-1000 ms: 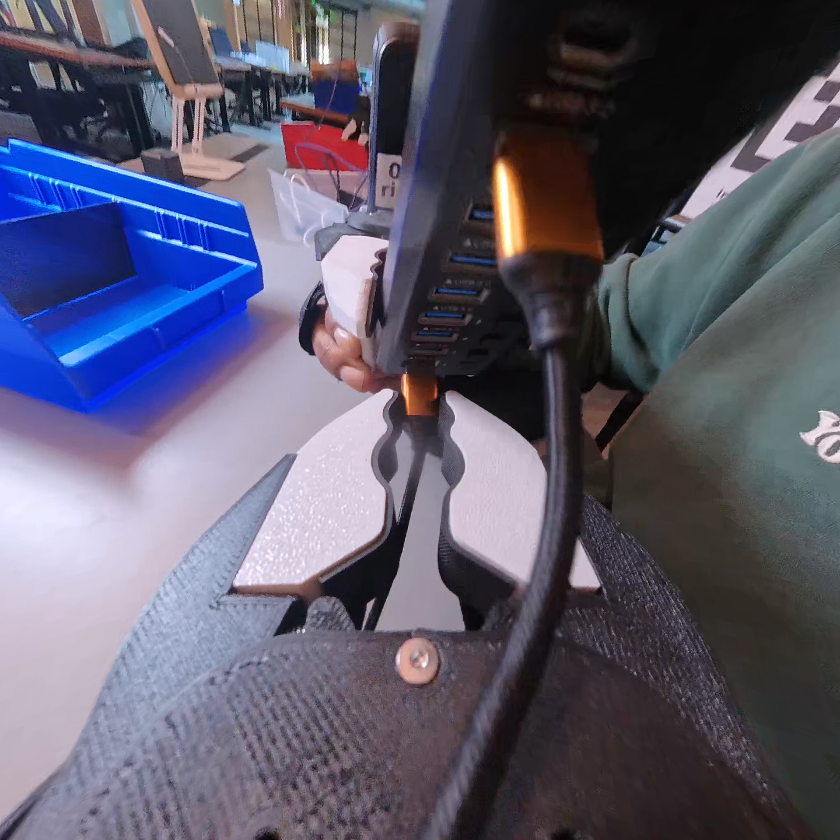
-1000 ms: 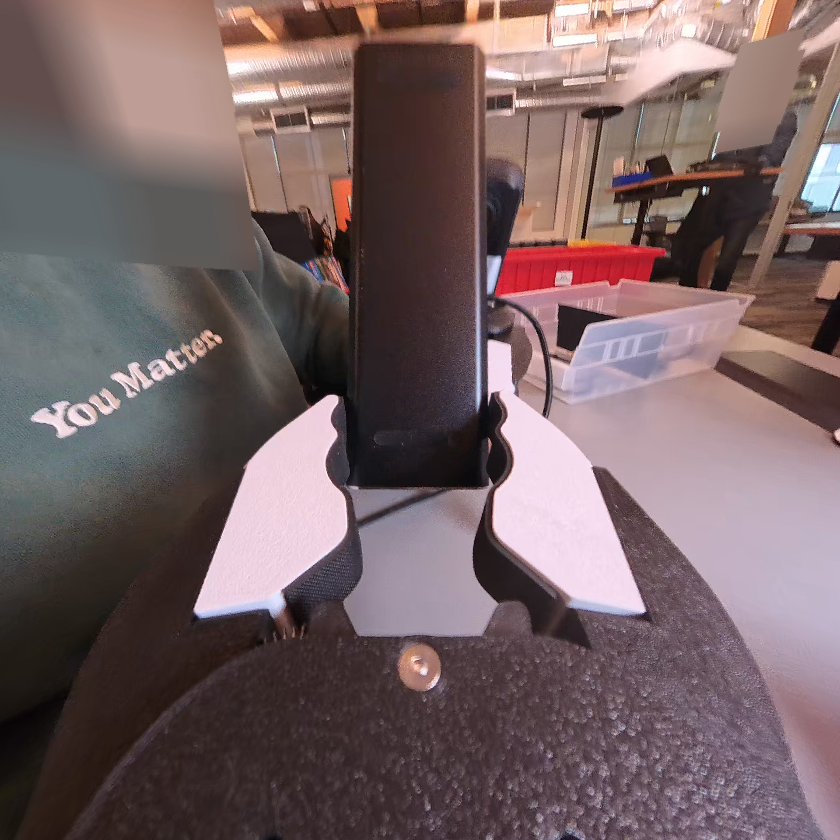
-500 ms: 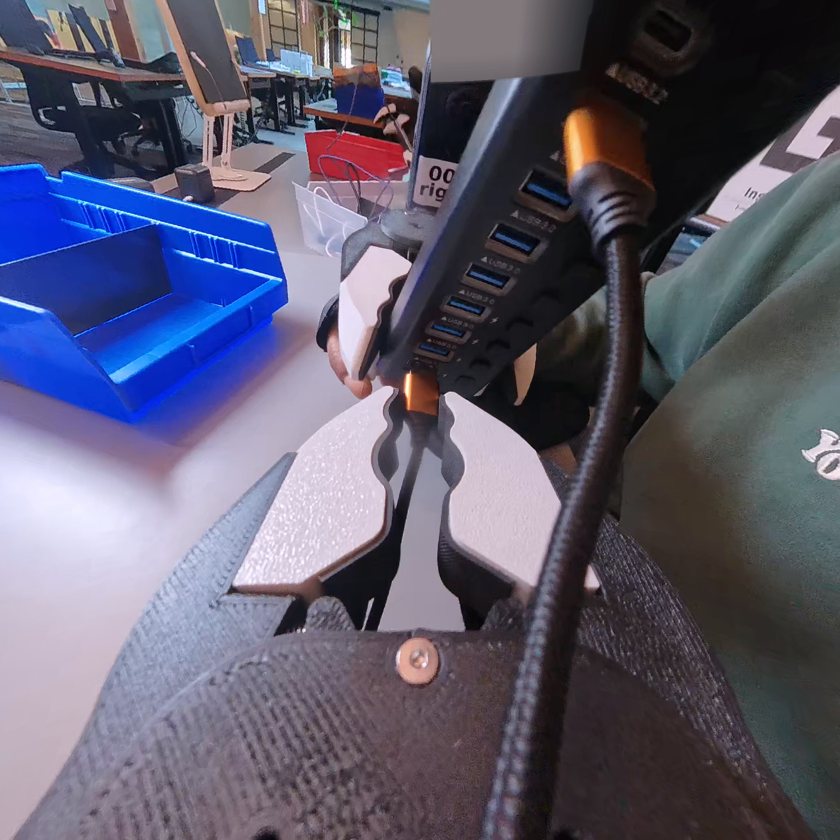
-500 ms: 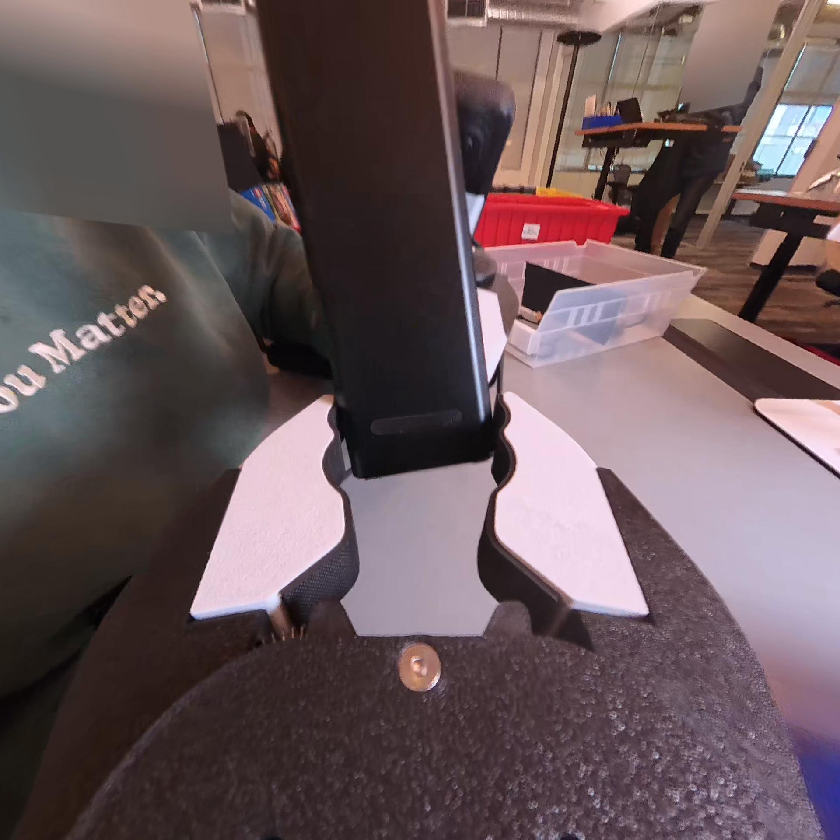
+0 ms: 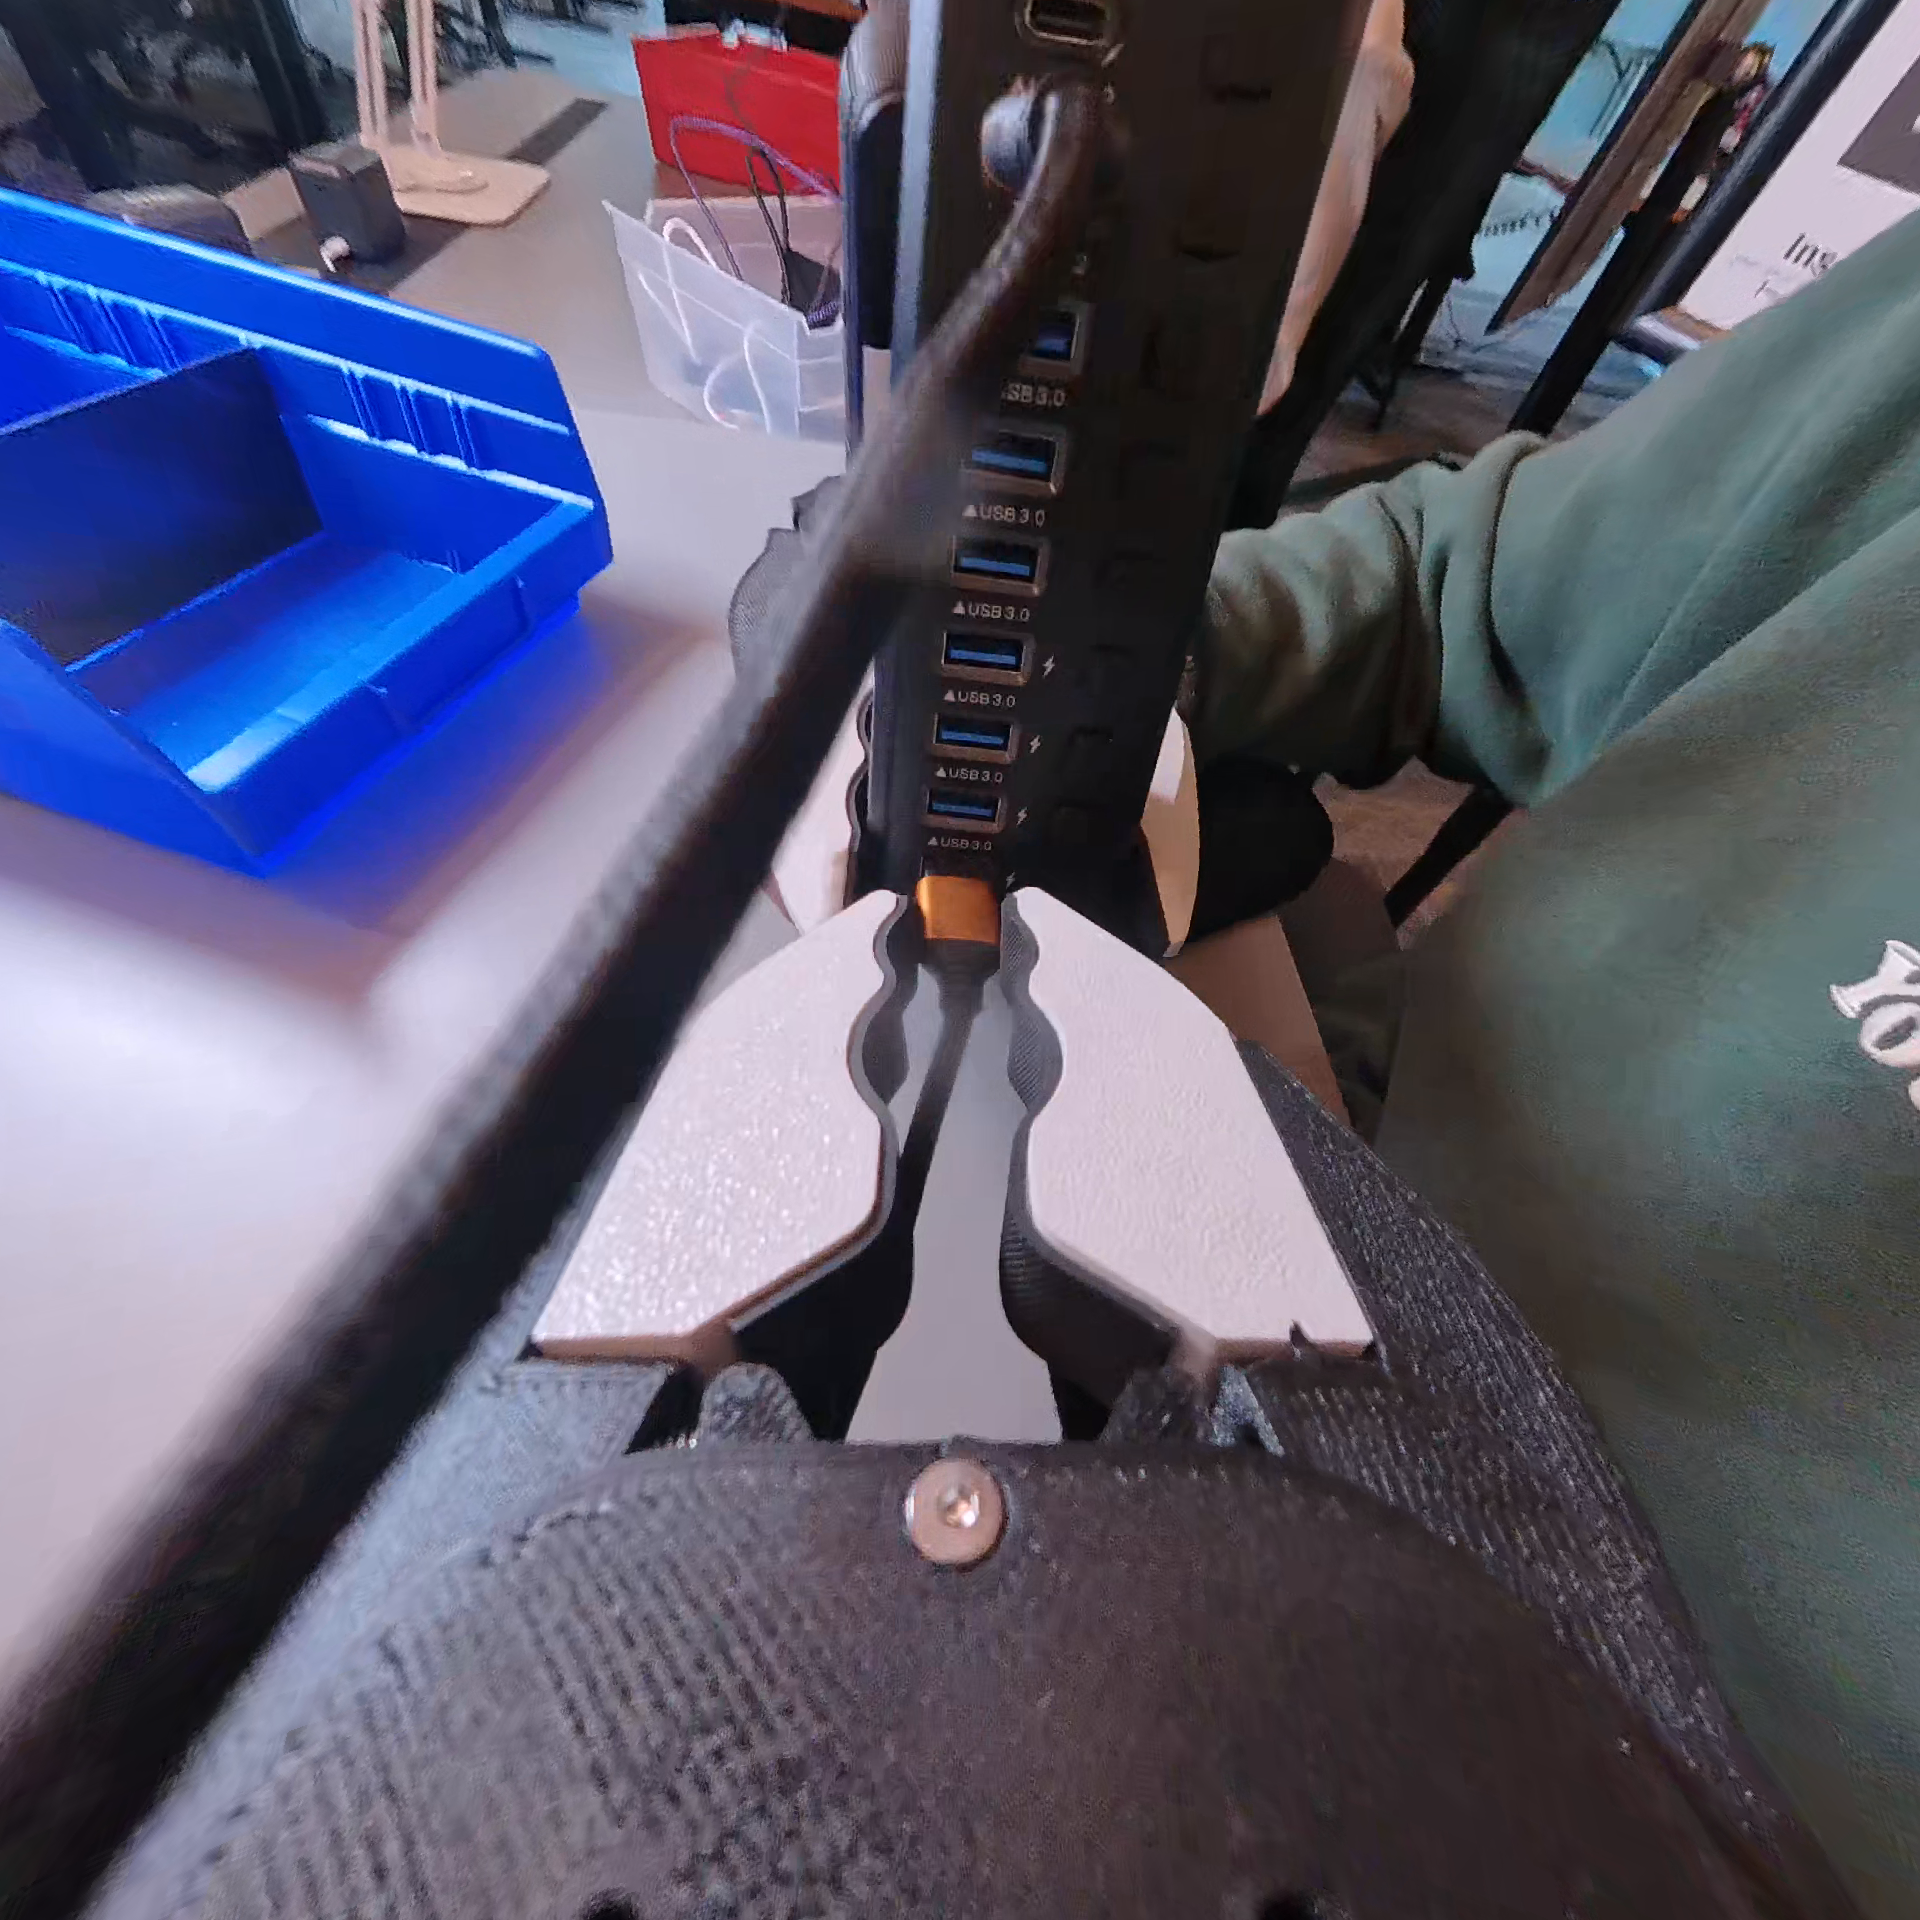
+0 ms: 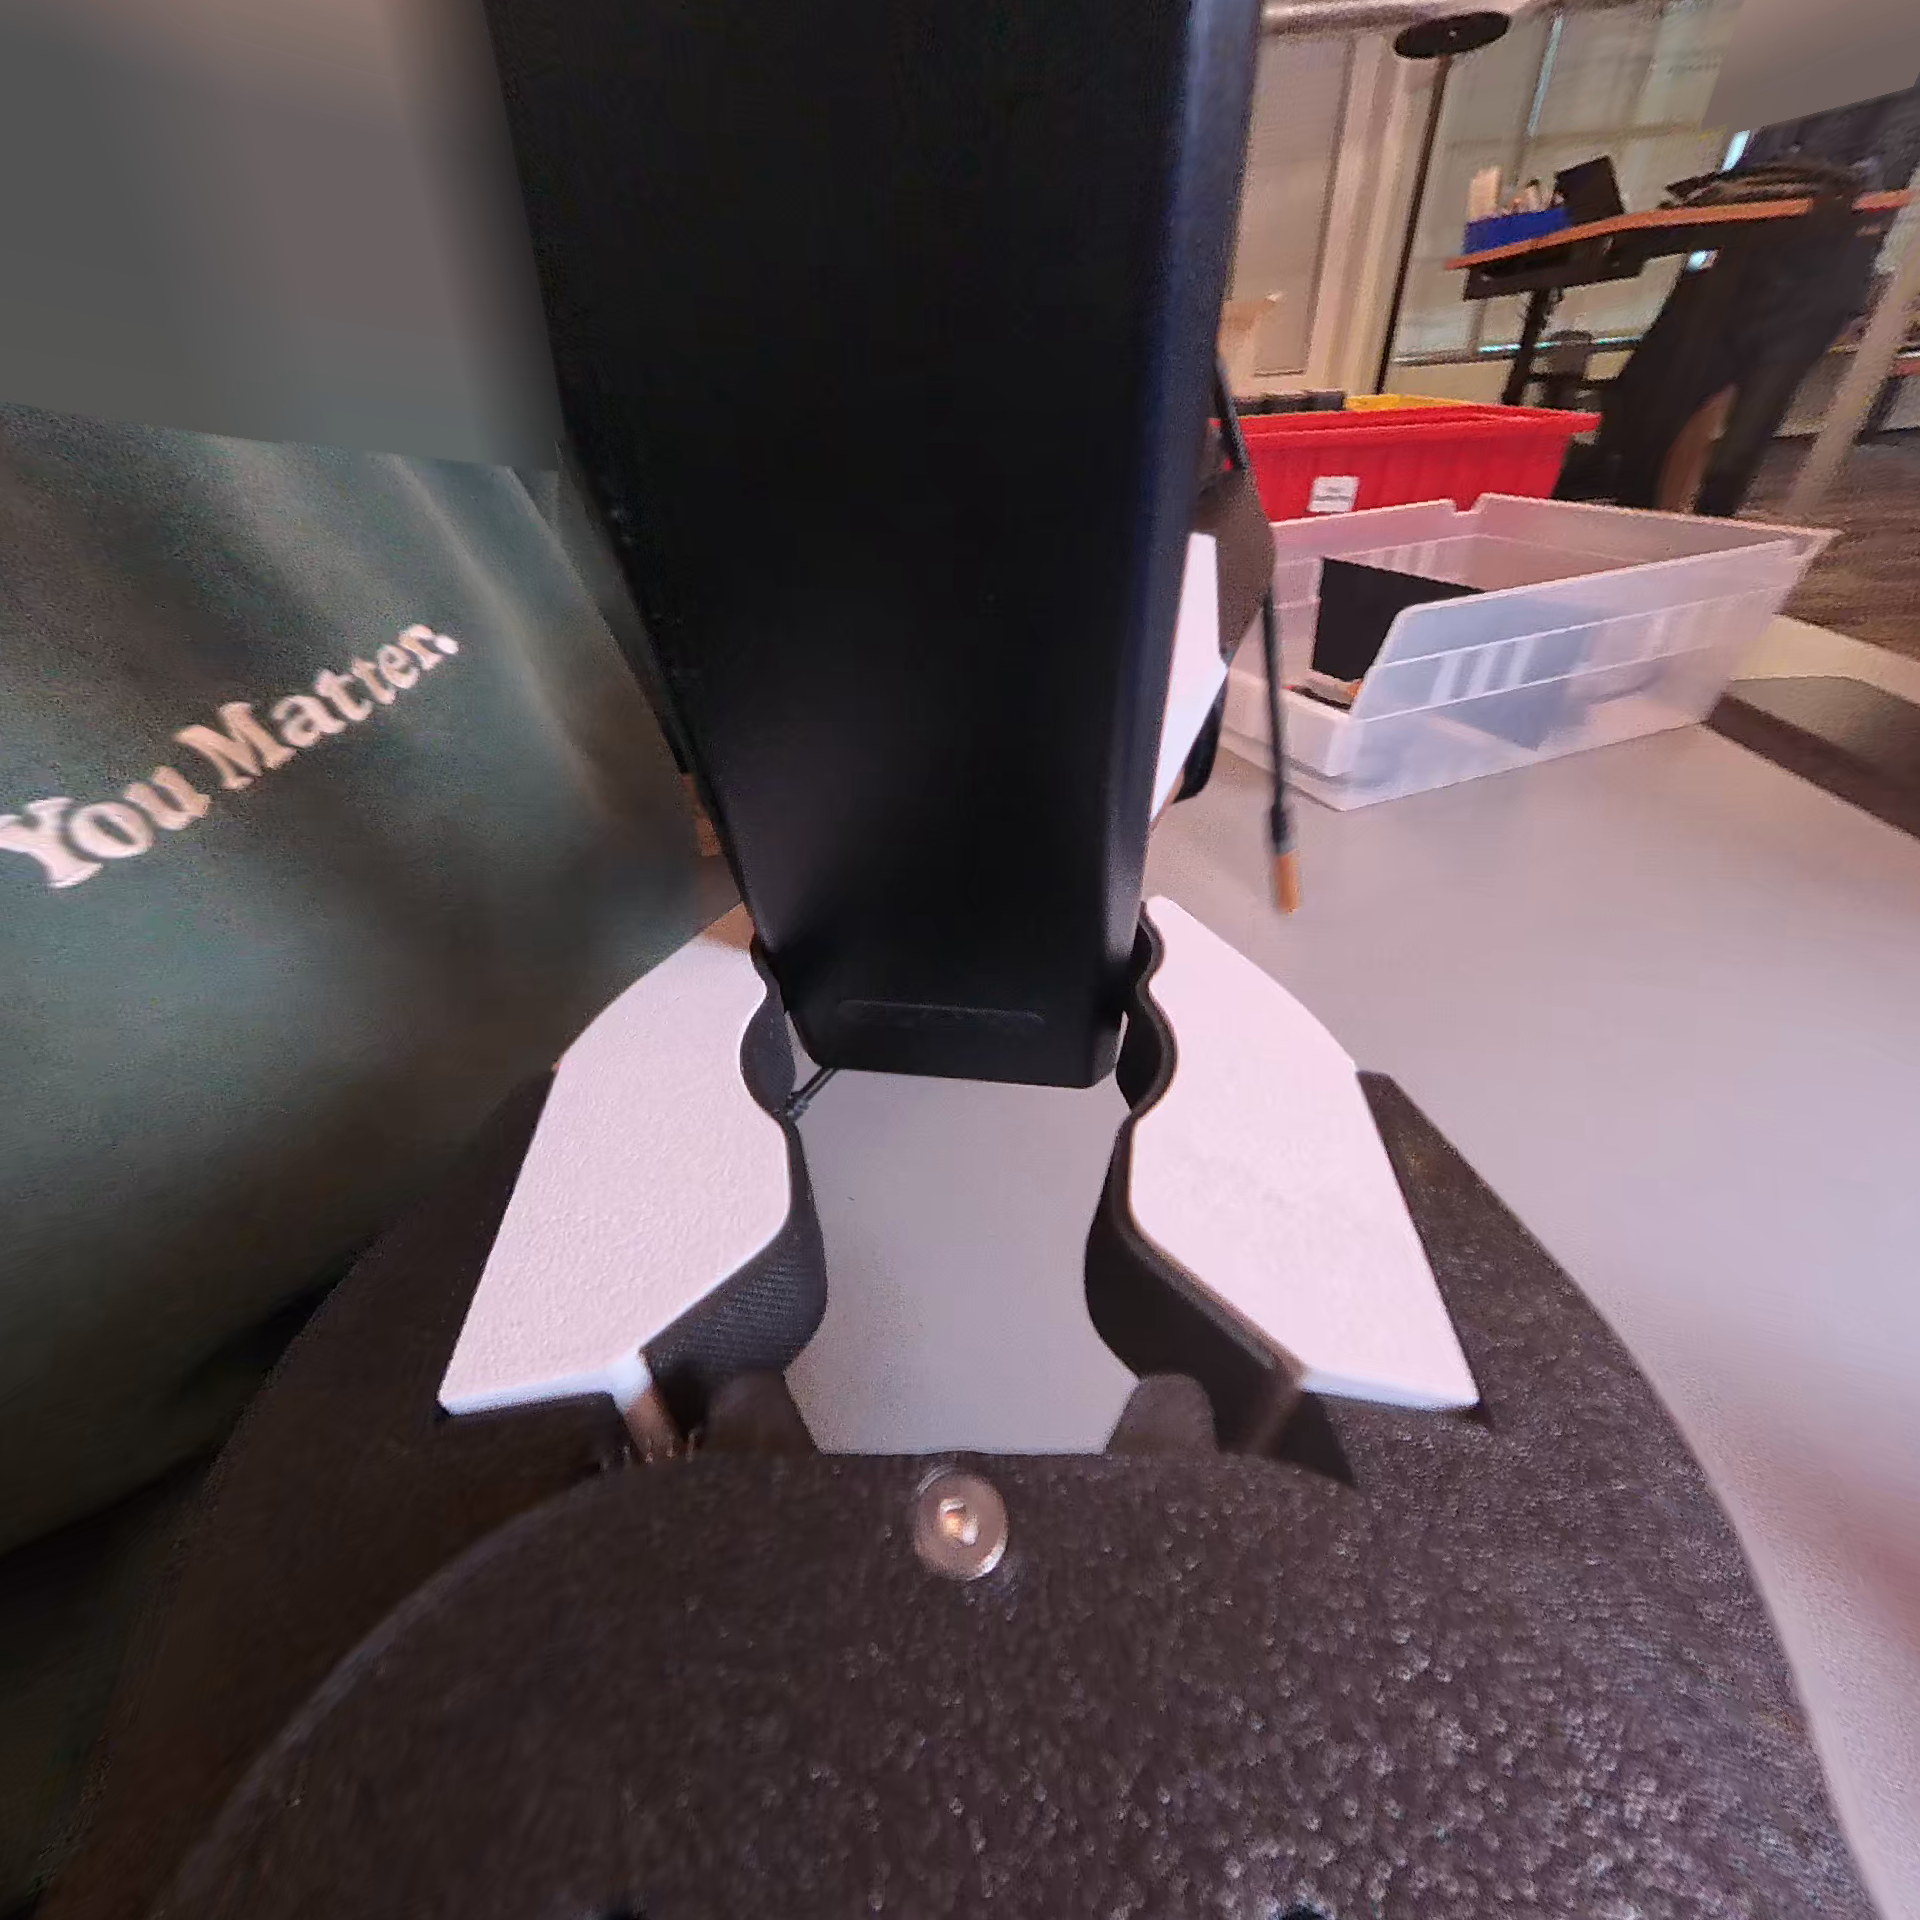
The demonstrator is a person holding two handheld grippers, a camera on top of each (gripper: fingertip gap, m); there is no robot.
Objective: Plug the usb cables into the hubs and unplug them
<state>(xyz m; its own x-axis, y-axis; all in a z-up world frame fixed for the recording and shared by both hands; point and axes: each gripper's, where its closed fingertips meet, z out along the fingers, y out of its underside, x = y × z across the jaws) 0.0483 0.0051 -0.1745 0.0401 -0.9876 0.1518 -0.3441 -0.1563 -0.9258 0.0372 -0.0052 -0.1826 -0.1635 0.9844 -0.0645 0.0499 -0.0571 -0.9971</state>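
A black USB hub (image 5: 1101,499) stands upright with its row of blue ports facing the left wrist camera. My left gripper (image 5: 954,914) is shut on an orange USB plug (image 5: 956,920) with a thin black cable, held against the hub's lowest port; how deep it sits I cannot tell. A thick black braided cable (image 5: 727,790) runs from a port near the hub's top down to the lower left. My right gripper (image 6: 945,971) is shut on the hub's lower end (image 6: 914,623), seen from the back. A loose cable end with an orange tip (image 6: 1286,878) hangs to the hub's right.
A blue bin (image 5: 260,582) sits on the grey table (image 5: 208,1091) at left. A clear bin (image 6: 1538,644) and a red bin (image 6: 1403,457) stand beyond the hub. A person's green sweatshirt (image 5: 1683,831) is close by, and shows left in the right wrist view (image 6: 260,831). The tips of both grippers are at nearly the same place.
The hub has turned so its ports face the left camera squarely. The thick cable has swung from the right side to the left. Both grips are unchanged.
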